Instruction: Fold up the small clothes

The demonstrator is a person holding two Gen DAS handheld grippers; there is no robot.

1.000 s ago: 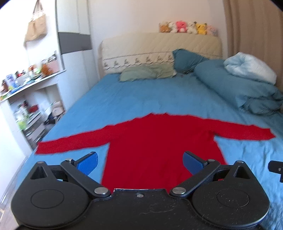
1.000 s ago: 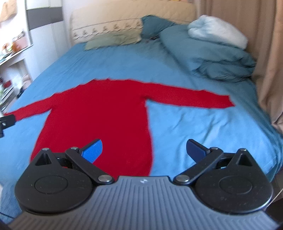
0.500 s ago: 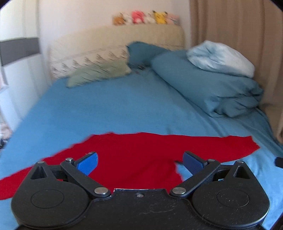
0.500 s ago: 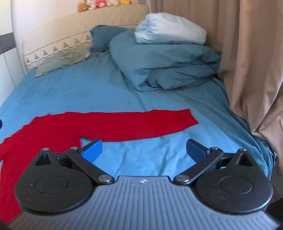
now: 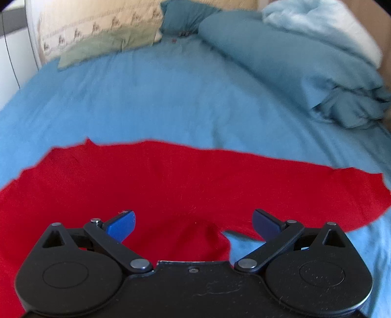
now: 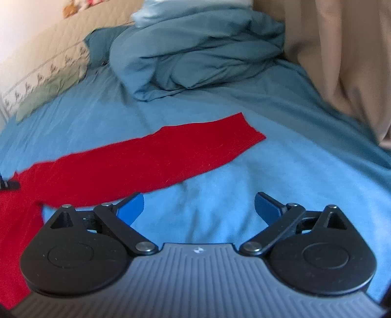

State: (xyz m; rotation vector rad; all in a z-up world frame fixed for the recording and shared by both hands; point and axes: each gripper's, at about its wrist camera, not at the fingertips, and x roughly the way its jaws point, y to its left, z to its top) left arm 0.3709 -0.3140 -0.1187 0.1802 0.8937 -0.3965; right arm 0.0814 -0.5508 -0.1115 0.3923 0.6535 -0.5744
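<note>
A red long-sleeved top [image 5: 171, 181] lies flat on the blue bedsheet [image 5: 171, 97]. In the left wrist view its right sleeve runs off to the right and the armpit corner sits between my fingers. My left gripper [image 5: 193, 221] is open and empty, low over the top near the armpit. In the right wrist view the right sleeve [image 6: 151, 159] stretches up to its cuff at centre right. My right gripper [image 6: 199, 204] is open and empty, over the bare sheet just below the sleeve.
A heaped teal duvet [image 6: 195, 53] lies at the far right of the bed, with pillows [image 5: 105, 46] against the cream headboard [image 5: 85, 22]. A beige curtain [image 6: 342, 61] hangs close along the right side of the bed.
Both grippers have swung right and moved lower and closer to the bed. The views went from the whole top to its right sleeve and armpit. Both stayed open.
</note>
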